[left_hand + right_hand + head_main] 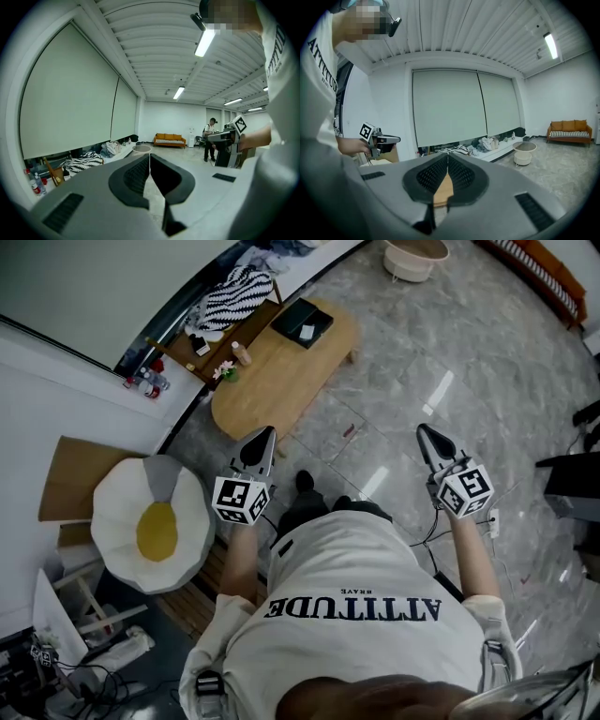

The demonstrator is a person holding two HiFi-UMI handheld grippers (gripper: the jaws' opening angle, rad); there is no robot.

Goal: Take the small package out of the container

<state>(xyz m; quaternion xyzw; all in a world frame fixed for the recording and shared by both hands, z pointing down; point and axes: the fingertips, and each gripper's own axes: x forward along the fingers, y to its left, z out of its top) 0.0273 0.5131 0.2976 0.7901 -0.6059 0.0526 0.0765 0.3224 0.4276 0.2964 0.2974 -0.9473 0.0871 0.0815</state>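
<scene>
Both clenched empty, our left tongs [265, 435] & right tongs [427, 435] hang well short of the bench [281, 381] ahead, dark box [302, 322], prob. the container, at its far end, left nearer; pkg we can't spot.

"ATTITUDE" on white shirt [361, 589]

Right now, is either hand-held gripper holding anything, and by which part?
Nothing is held: the left hand-held gripper and right hand-held gripper are both shut and empty.
</scene>
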